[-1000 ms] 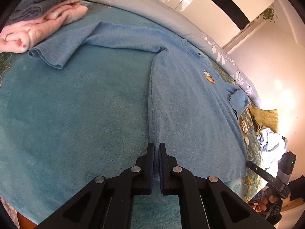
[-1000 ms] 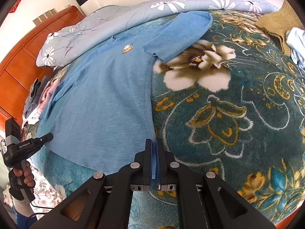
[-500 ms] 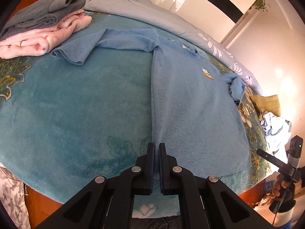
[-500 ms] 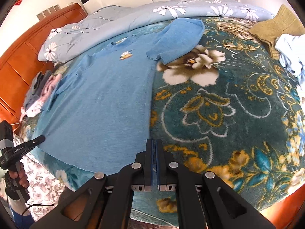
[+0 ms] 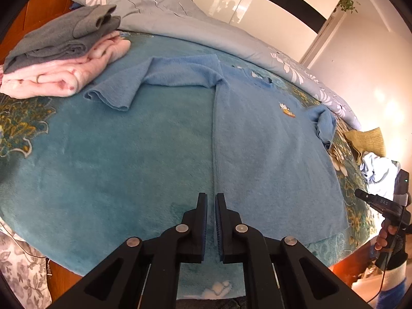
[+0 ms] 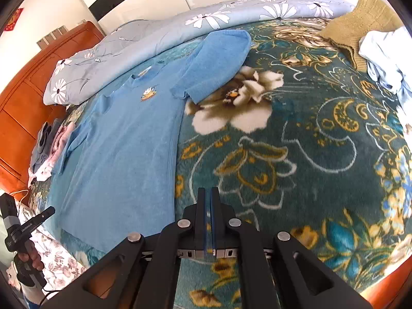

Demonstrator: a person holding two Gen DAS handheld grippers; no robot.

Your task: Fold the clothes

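Note:
A light blue short-sleeved T-shirt (image 5: 267, 139) with a small chest emblem lies flat, face up, on the teal flowered blanket (image 5: 103, 159); both sleeves are spread out. It also shows in the right wrist view (image 6: 123, 149). My left gripper (image 5: 211, 200) hovers at the shirt's lower left hem corner, jaws nearly together, holding nothing. My right gripper (image 6: 208, 195) is shut and empty, above the blanket (image 6: 296, 159) just right of the shirt's lower hem corner. Each gripper also shows from the other's camera, the left (image 6: 28, 226) and the right (image 5: 381, 203).
A folded stack, grey garment (image 5: 61, 36) on pink one (image 5: 64, 69), sits at the bed's far left. A tan knit (image 6: 355, 23) and a pale blue-white garment (image 6: 383, 54) lie crumpled at the far right. A daisy-print duvet (image 6: 180, 33) runs along the back; an orange headboard (image 6: 25, 97) stands at left.
Both grippers have let go of the shirt's hem corners and pulled back and up from the bed. The shirt now lies flat and spread.

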